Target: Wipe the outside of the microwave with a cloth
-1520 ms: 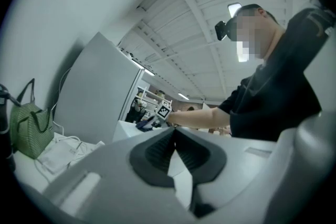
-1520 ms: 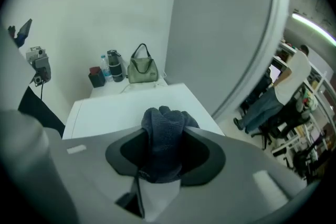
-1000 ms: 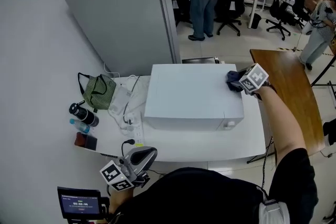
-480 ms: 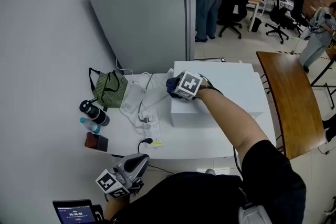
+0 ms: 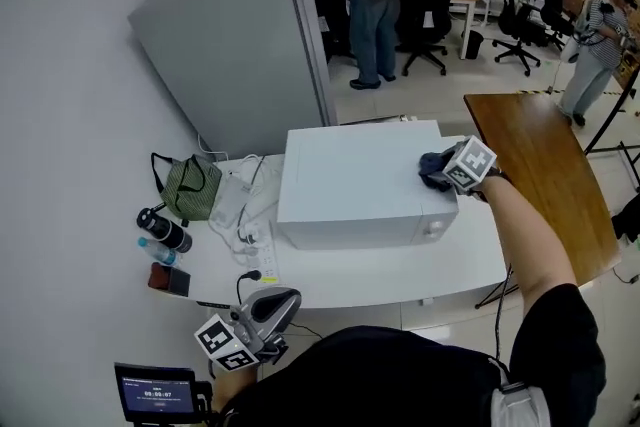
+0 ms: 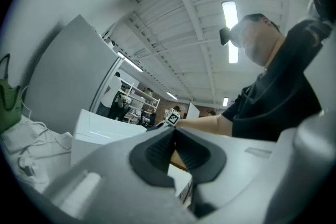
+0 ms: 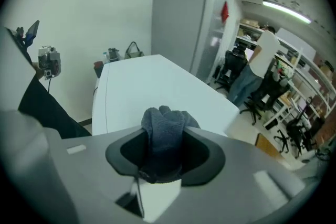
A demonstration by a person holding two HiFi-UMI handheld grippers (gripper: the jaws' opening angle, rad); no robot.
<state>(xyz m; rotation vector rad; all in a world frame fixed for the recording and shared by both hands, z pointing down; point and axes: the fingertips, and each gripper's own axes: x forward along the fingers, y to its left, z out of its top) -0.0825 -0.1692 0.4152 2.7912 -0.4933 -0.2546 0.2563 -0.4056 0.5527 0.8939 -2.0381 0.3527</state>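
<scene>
My right hand-held gripper (image 7: 164, 157) is clamped on the dark cloth (image 7: 164, 126) at the right end of the microwave (image 5: 345, 180) top. My left hand-held gripper (image 6: 174, 147) hangs closed and empty below the counter (image 5: 340, 280). Wiping the top looks under way; next, a pressed sweep leftward.

Small screen (image 5: 155, 393), lower left of the head view: a row of white digits split by colons, with a fainter line above and below; all too small to read with certainty.
Right gripper cube (image 5: 470, 163), centre right of the head view: black-and-white square marker patterns, no letters or numbers.
Left gripper cube (image 5: 222, 343), lower left of the head view: the same kind of square patterns, no letters.
Red sticker (image 7: 224, 12), on the fridge door, upper middle of the right gripper view: any print is too blurred to read.
</scene>
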